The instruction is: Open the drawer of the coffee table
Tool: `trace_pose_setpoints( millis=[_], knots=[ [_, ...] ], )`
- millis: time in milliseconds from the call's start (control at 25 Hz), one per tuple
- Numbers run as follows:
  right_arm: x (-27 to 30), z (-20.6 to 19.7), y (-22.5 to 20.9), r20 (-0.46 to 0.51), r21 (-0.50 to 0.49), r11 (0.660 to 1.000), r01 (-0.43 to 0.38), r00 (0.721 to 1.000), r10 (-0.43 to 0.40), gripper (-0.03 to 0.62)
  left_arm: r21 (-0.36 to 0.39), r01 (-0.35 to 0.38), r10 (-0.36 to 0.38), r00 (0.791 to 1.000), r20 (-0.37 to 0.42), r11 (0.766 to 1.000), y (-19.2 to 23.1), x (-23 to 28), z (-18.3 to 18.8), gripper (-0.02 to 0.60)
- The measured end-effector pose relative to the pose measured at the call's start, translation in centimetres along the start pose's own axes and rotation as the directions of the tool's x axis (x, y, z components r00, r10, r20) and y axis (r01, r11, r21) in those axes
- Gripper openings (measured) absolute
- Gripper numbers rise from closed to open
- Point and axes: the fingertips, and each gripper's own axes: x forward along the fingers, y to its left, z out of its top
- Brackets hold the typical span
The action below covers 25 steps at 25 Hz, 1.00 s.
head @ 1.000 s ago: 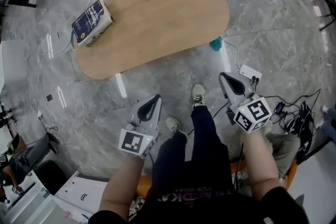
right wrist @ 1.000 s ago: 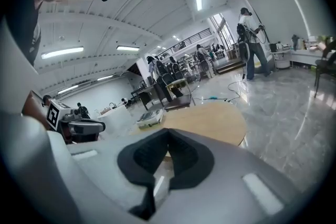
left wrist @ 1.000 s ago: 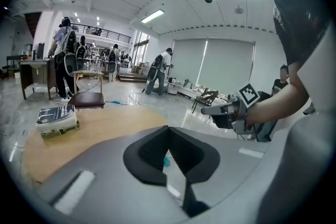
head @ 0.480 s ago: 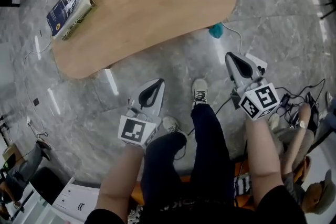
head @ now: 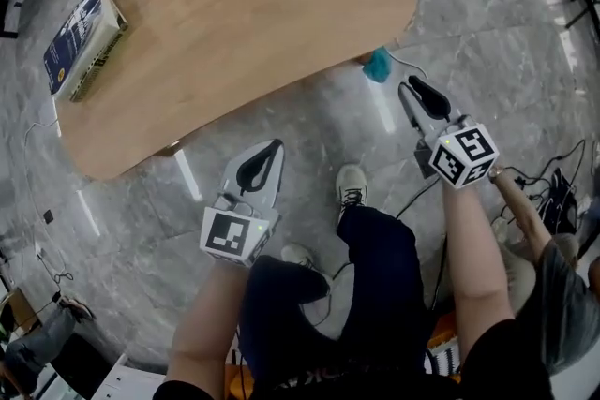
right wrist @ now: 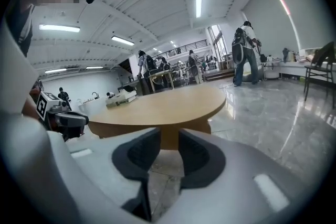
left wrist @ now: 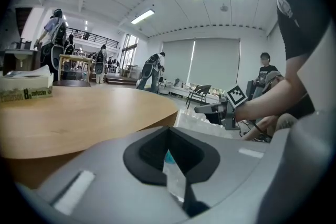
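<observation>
The coffee table (head: pixel 244 23) has an oval wooden top and fills the upper left of the head view. No drawer front shows in any view. My left gripper (head: pixel 265 153) hangs over the floor just short of the table's near edge, jaws shut on nothing. In the left gripper view (left wrist: pixel 168 136) the tabletop (left wrist: pixel 79 113) lies ahead at the left. My right gripper (head: pixel 412 89) is beside the table's right end, near its edge. Its jaws (right wrist: pixel 169 149) are opening, with a narrow gap and nothing between them. The table (right wrist: pixel 157 105) stands straight ahead of it.
A thick book (head: pixel 80 37) lies on the table's far left end. A teal object (head: pixel 378 66) sits on the floor by the table's right edge. Cables (head: pixel 553 192) trail on the floor at the right. The person's shoes (head: pixel 352 185) stand between the grippers. Several people stand far off.
The head camera and both grippers have come down and closer to the table's near edge. The table now fills more of the view.
</observation>
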Motion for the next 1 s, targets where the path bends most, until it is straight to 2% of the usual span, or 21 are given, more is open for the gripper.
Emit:
trace_pose_setpoints(
  millis=[280,440,600,640,720,880,1000],
  knots=[
    [6.4,-4.9,-6.5,0.004,-0.077,0.997,-0.02,1.0,0.02,0.232,0.043,0.036,-0.038,0.998,0.043,0.998,2.2,4.6,-6.2,0.003],
    [9.2,-5.8,-9.3,-0.006,-0.139,0.99,-0.024,1.0,0.023,0.25,0.027,0.024,-0.025,0.998,0.051,0.999,3.8,5.9,-9.5,0.004],
    [11.0,-5.6,-11.5,-0.005,-0.185,0.982,-0.031,1.0,0.031,0.274,0.02,0.001,-0.002,0.998,0.063,1.0,5.4,6.3,-11.1,0.005],
    [11.3,-5.7,-11.7,-0.017,-0.202,0.978,-0.047,0.999,0.045,0.285,0.025,-0.004,0.002,0.998,0.067,1.0,5.8,6.3,-11.4,0.009],
    [12.0,-5.8,-11.5,-0.051,-0.244,0.965,-0.096,0.995,0.086,0.294,0.041,-0.013,0.01,0.997,0.073,0.999,6.4,6.0,-11.9,0.064],
    [13.4,-5.8,-10.3,-0.126,-0.316,0.929,-0.195,0.979,0.162,0.295,0.026,-0.044,0.042,0.995,0.096,0.999,8.1,5.5,-12.8,0.064],
    [13.6,-6.2,-9.7,-0.174,-0.312,0.913,-0.262,0.961,0.216,0.294,0.013,-0.055,0.054,0.994,0.093,0.998,8.5,5.0,-13.2,0.064]
  ],
)
